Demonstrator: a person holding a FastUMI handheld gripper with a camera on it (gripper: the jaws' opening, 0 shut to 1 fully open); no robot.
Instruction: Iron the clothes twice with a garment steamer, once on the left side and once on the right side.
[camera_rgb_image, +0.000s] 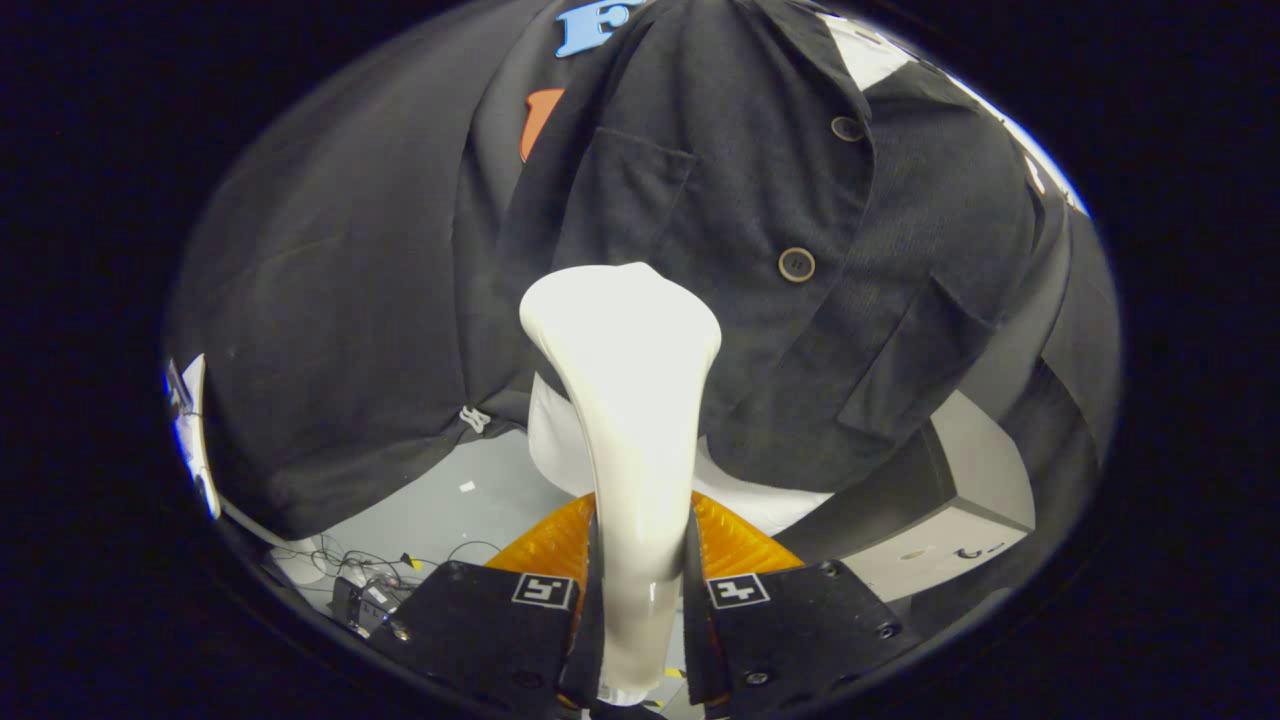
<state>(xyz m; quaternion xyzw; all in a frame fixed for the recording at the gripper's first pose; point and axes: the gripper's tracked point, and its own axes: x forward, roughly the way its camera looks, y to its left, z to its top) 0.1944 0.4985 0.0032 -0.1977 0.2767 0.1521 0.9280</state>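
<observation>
Where the dark booth wall falls away at the bottom, a pale grey floor (470, 500) shows, with a tangle of thin cables (350, 560) lying on it off to one side of the fingers and a grey box-like stand (960, 480) with dark edges on the other side. A dark corduroy shirt (720, 230) hangs just ahead, its front facing the camera and its hem ending above the floor; something white (760, 500) shows beneath the hem, and what it is cannot be told. The gripper (640, 570) has its jaws drawn in narrow, both fingers pressing on the slim neck of one white garment steamer (630, 400), which rises from between them and flares into a broad head. That head stands against the lower middle of the shirt, beside the button placket; whether it touches the cloth cannot be told. Two buttons (796, 264) show on the placket, one above the other. Two pockets can be counted, a chest pocket (625, 190) above the steamer head and a lower pocket (915, 360) on the far side of the buttons. Each finger carries one square marker (738, 590), two in all.
</observation>
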